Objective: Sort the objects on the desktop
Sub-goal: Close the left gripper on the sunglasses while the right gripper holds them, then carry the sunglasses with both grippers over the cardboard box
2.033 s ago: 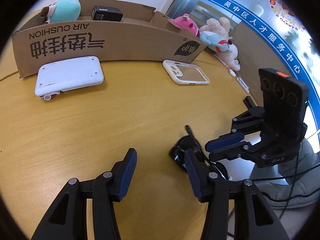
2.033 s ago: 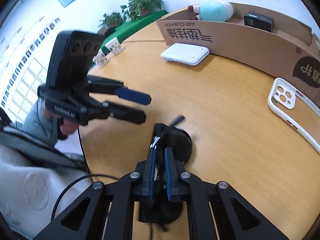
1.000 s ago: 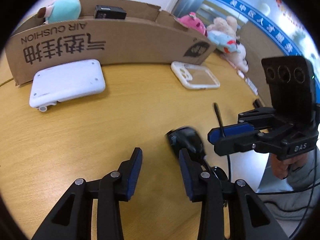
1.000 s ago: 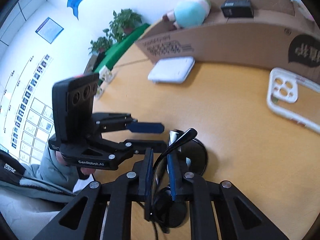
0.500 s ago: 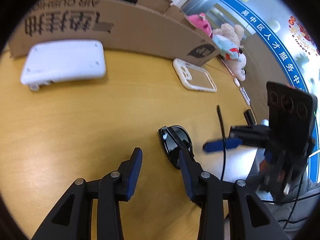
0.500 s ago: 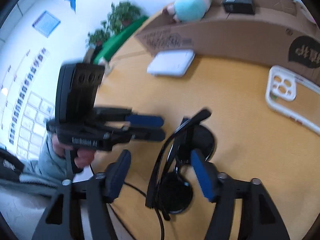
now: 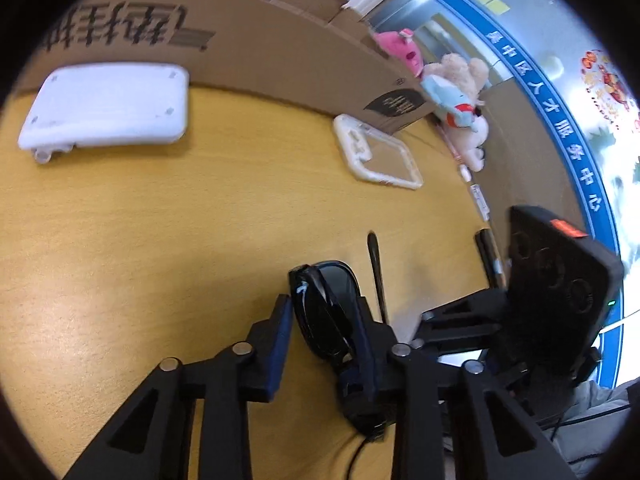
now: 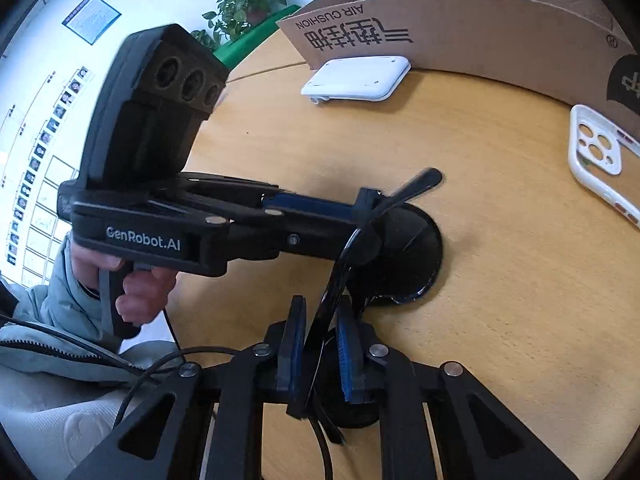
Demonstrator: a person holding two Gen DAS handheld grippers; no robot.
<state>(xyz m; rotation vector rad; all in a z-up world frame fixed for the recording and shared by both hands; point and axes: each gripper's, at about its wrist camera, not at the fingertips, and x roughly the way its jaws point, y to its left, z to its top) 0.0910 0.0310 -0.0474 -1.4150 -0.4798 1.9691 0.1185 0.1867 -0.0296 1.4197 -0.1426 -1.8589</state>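
Left tongs [image 7: 324, 322] are closing on the front of the black sunglasses [image 7: 326, 312], pads against the folded frame. Right tongs [image 8: 320, 356] have just been closing and are pinching one temple arm of the same pair. The sunglasses are resting at the near edge of the wooden counter [image 7: 160, 220], well apart from the white phone case [image 8: 596, 156] and cardboard box [image 8: 480, 28]

Both claws newly around sunglasses [image 7: 326, 312]

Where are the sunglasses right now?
The sunglasses lie at the near edge of the wooden table, clamped by both the left gripper and the right gripper.
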